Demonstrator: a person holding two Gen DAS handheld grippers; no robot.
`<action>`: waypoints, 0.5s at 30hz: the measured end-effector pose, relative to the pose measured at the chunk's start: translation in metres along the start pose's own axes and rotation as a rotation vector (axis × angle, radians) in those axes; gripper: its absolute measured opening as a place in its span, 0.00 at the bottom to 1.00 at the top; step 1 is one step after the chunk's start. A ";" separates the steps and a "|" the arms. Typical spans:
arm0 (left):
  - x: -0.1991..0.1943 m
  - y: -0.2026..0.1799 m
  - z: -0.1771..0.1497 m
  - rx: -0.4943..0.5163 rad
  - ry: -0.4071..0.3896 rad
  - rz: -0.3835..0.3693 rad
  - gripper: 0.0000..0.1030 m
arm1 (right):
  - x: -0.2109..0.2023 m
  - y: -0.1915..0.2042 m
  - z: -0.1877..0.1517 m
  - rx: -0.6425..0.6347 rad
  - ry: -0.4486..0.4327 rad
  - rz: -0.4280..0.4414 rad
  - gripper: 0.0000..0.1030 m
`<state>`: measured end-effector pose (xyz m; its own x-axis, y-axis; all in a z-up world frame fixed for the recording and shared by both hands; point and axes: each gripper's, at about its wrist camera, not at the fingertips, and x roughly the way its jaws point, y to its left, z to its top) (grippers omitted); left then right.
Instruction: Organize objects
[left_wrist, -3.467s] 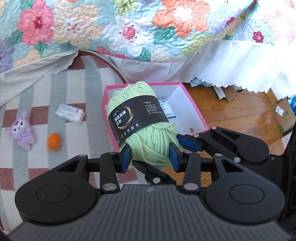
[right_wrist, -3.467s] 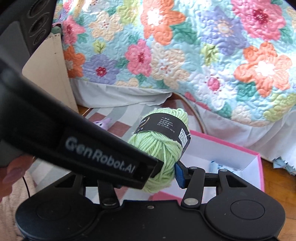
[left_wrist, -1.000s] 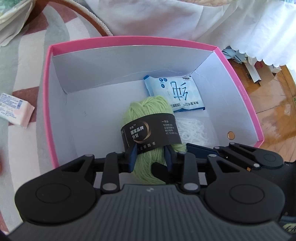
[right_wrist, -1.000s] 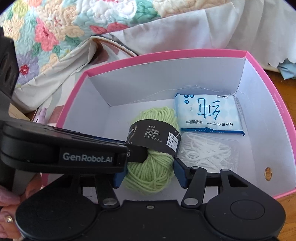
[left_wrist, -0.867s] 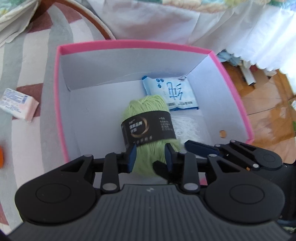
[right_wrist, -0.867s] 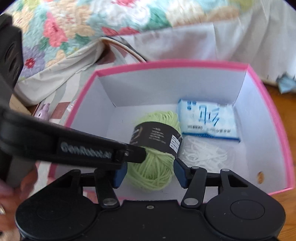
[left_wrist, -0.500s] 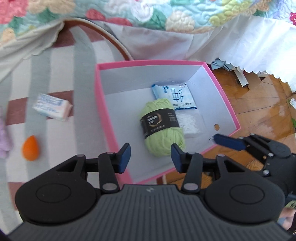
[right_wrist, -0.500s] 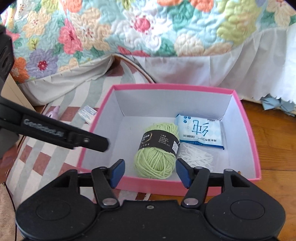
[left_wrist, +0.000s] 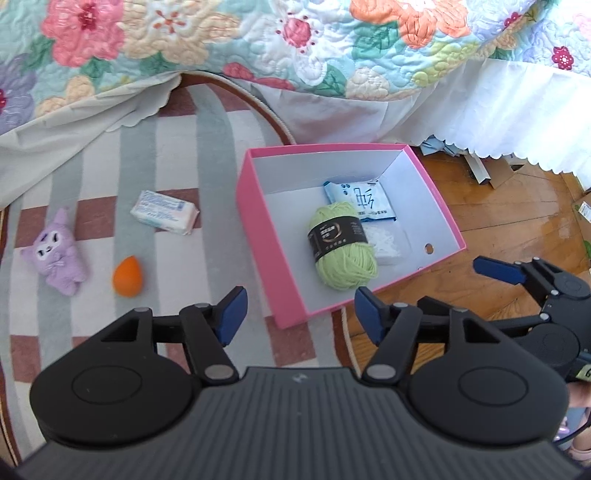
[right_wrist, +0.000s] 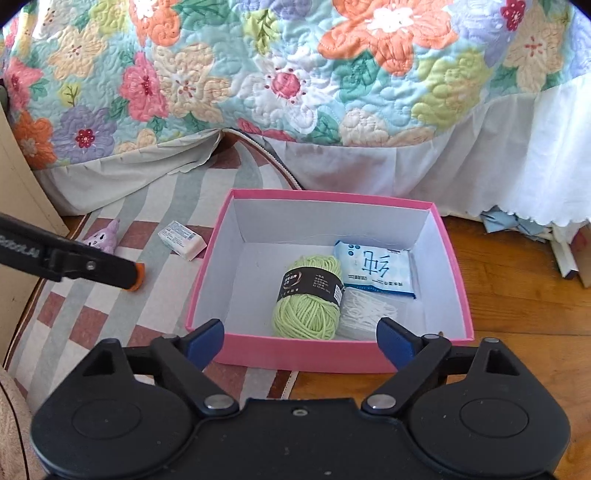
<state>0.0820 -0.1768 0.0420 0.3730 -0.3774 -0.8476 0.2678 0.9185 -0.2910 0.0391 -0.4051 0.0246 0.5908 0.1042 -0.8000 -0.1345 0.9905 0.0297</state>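
Note:
A green yarn ball (left_wrist: 341, 254) with a black label lies inside the pink box (left_wrist: 258, 236), next to a blue-white tissue pack (left_wrist: 360, 201) and a clear bag of white bits (left_wrist: 386, 240). The yarn ball (right_wrist: 308, 297) and the box (right_wrist: 295, 350) also show in the right wrist view. My left gripper (left_wrist: 297, 319) is open and empty, above the box's near corner. My right gripper (right_wrist: 299, 341) is open and empty, in front of the box. On the rug lie a purple plush toy (left_wrist: 57, 251), an orange sponge (left_wrist: 127, 277) and a pink-white tissue pack (left_wrist: 164, 212).
A floral quilt (right_wrist: 295, 74) with a white skirt hangs over the bed behind the box. The striped rug (left_wrist: 110, 166) covers the floor at left, wooden floor (right_wrist: 517, 295) at right. Cardboard scraps (left_wrist: 495, 173) lie under the bed's edge. A beige cabinet (right_wrist: 14, 192) stands far left.
Both grippers let go of the yarn ball, opened wider and pulled back and up from the box. The yarn ball stays in the box.

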 end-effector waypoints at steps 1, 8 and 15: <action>-0.004 0.001 -0.002 0.001 0.003 0.002 0.64 | -0.002 0.002 0.000 0.004 0.007 -0.003 0.93; -0.031 0.013 -0.016 0.009 -0.001 0.052 0.73 | -0.017 0.018 -0.004 0.006 0.009 -0.028 0.96; -0.052 0.029 -0.033 0.016 -0.004 0.090 0.81 | -0.032 0.038 -0.004 -0.025 -0.003 0.019 0.96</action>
<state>0.0413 -0.1271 0.0633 0.4000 -0.2942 -0.8680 0.2476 0.9466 -0.2067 0.0114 -0.3708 0.0490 0.5906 0.1234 -0.7975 -0.1654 0.9858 0.0300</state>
